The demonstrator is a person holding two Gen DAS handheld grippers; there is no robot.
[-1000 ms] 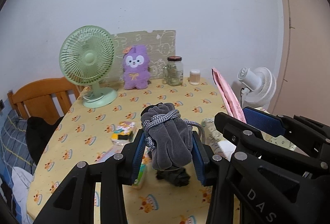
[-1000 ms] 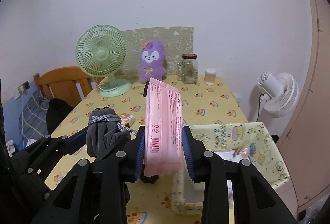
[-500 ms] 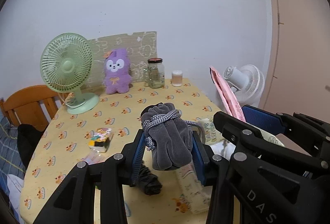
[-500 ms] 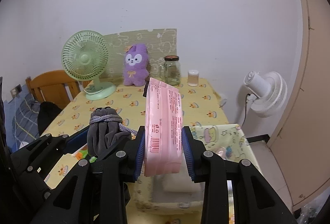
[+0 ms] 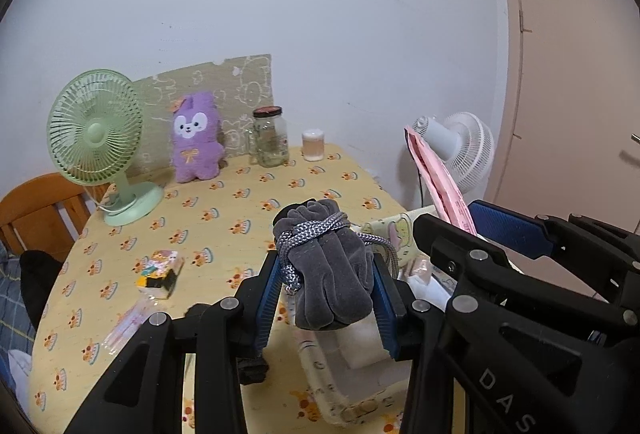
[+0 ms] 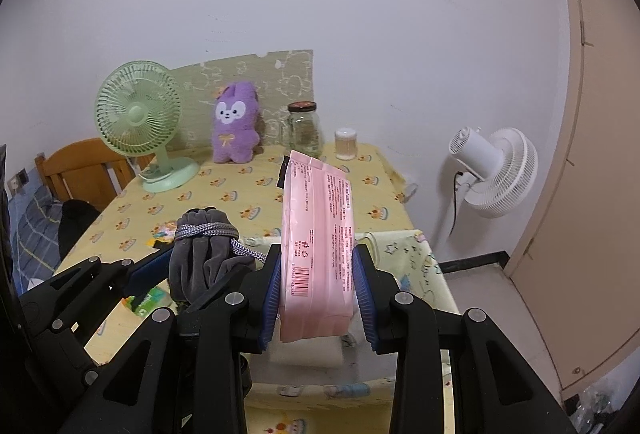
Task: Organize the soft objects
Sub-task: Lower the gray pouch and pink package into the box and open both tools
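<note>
Holding both grippers tilted down, side by side above the yellow fabric bin [image 6: 420,258]. My left gripper [image 5: 326,292] pinches the grey drawstring pouch [image 5: 328,274], jaws partly apart; my right gripper [image 6: 316,286] clamps the pink packet [image 6: 316,234] upright

A plain white wall [image 6: 360,2] fills the upper half of both views. At three o'clock a beige door [image 6: 592,194] stands beside it. A table [image 6: 248,194] covered in a yellow patterned cloth sits at centre. At nine o'clock a wooden chair [image 6: 80,170] stands against the table's edge, dark cloth draped over its seat. At two o'clock a white floor fan [image 6: 496,170] stands on the pale floor [image 6: 480,286] by the wall. The light is even and soft.
</note>
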